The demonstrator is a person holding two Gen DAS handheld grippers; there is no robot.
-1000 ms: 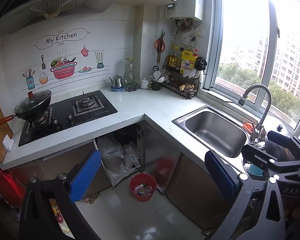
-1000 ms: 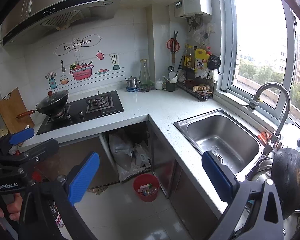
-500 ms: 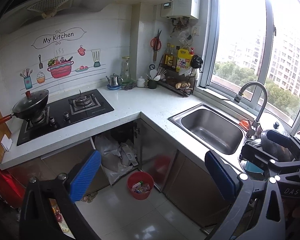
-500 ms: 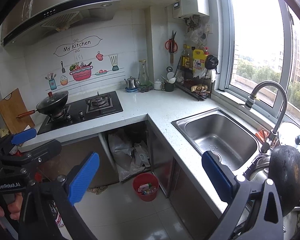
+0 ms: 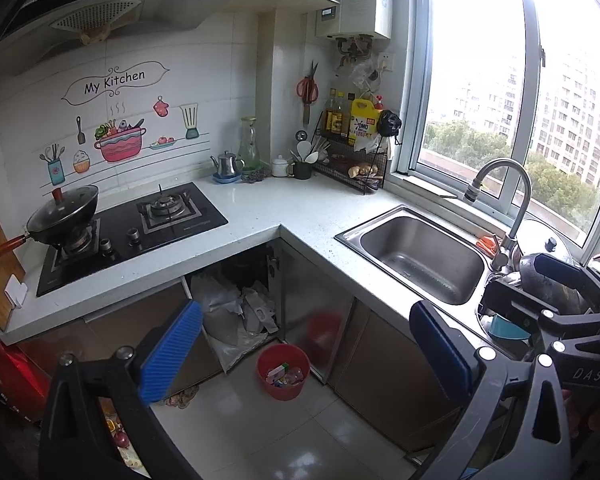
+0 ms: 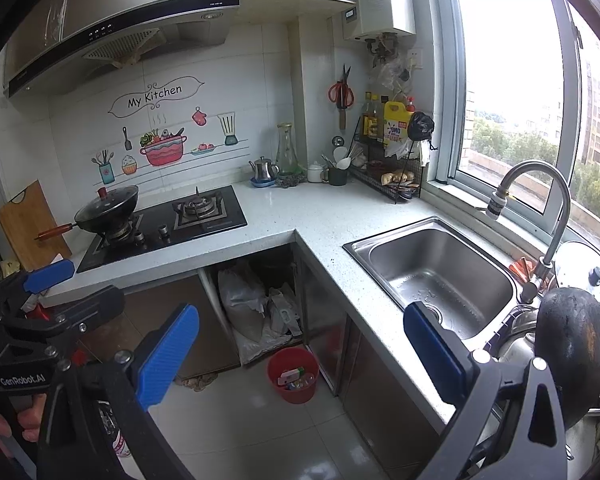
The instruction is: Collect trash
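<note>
A small red trash bin (image 5: 283, 372) (image 6: 293, 374) stands on the tiled floor below the counter corner, with several bits of packaging in it. Behind it, white plastic bags (image 5: 230, 322) (image 6: 252, 312) fill an open cabinet bay. My left gripper (image 5: 306, 354) hangs open high above the floor, nothing between its blue pads. My right gripper (image 6: 300, 356) is open and empty too. Each wrist view catches the other gripper at its edge: the right one at far right in the left wrist view, the left one at far left in the right wrist view.
An L-shaped white counter (image 5: 300, 208) carries a gas hob (image 5: 140, 224) with a black wok (image 5: 62, 216), a steel sink (image 5: 420, 252) with a tall faucet (image 5: 500, 196), and a bottle rack (image 5: 354, 152) in the corner. Pots (image 6: 572, 344) crowd the right of the sink.
Both views have shifted slightly, so the bin and counter sit a little lower left in frame. Both grippers stay open and empty.
</note>
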